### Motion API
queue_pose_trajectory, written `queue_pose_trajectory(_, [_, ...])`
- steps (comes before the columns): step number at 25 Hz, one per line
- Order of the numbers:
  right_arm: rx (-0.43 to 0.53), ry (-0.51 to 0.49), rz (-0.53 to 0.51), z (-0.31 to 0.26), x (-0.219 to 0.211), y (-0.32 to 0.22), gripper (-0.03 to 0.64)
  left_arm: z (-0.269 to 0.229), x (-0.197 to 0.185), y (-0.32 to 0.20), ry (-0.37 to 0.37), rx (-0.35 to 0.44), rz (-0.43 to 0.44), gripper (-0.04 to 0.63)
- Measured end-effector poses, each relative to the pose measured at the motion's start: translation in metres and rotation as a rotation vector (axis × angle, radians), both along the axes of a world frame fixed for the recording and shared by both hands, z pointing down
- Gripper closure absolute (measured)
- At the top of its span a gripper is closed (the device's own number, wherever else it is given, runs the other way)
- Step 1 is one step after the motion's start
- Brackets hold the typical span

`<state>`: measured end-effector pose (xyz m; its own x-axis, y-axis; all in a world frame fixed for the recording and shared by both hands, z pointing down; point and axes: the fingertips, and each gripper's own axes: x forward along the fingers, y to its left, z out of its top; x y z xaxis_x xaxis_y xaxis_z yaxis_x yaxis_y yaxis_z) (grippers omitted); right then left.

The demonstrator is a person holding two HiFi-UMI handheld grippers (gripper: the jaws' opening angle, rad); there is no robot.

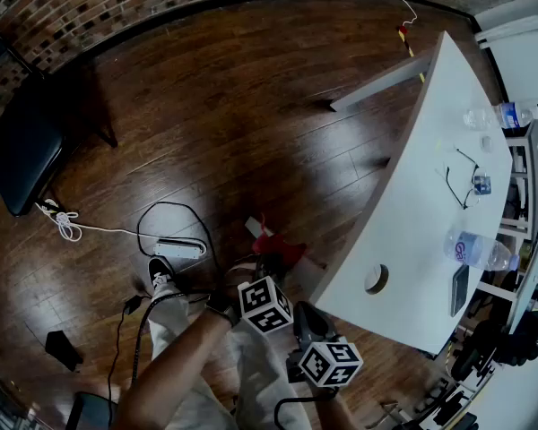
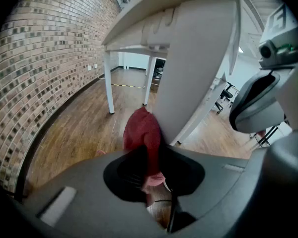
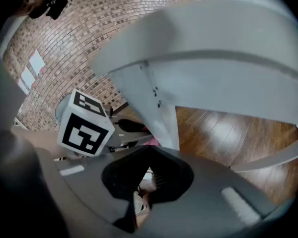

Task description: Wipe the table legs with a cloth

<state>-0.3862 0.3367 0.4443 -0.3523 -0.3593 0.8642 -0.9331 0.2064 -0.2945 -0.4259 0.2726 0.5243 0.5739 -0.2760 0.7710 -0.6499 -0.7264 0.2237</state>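
Note:
A red cloth (image 2: 143, 135) is clamped in my left gripper (image 2: 148, 168) and lies against the near white table leg (image 2: 188, 68). In the head view the red cloth (image 1: 276, 245) shows just past the left gripper (image 1: 271, 269), below the near corner of the white table (image 1: 403, 231). My right gripper (image 1: 307, 317) hovers close beside the left one, under the table's edge. It looks along the same table leg (image 3: 156, 110), its jaws (image 3: 143, 195) together with nothing between them. The left gripper's marker cube (image 3: 84, 125) is just to its left.
A white power strip (image 1: 177, 249) with looped cables lies on the wood floor at the left, near the person's shoe (image 1: 161, 280). A black chair (image 1: 22, 150) stands far left. Bottles (image 1: 480, 251), glasses (image 1: 462, 182) and a phone (image 1: 460, 289) lie on the tabletop. Further table legs (image 2: 109, 83) stand beyond.

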Motion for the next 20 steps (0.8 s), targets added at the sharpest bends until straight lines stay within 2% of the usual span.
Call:
queue_pose_trajectory(9, [-0.005, 0.019, -0.033, 0.074, -0.025, -0.001, 0.623, 0.089, -0.006, 0.005, -0.011, -0.009, 0.023, 0.523])
queue_pose_trajectory(16, [-0.15, 0.088, 0.023, 0.151, -0.028, -0.002, 0.623, 0.157, -0.003, 0.012, -0.011, -0.047, 0.033, 0.523])
queue_pose_trajectory(20, [-0.191, 0.117, 0.02, 0.197, -0.027, 0.003, 0.623, 0.205, 0.001, 0.017, -0.012, -0.066, 0.028, 0.523])
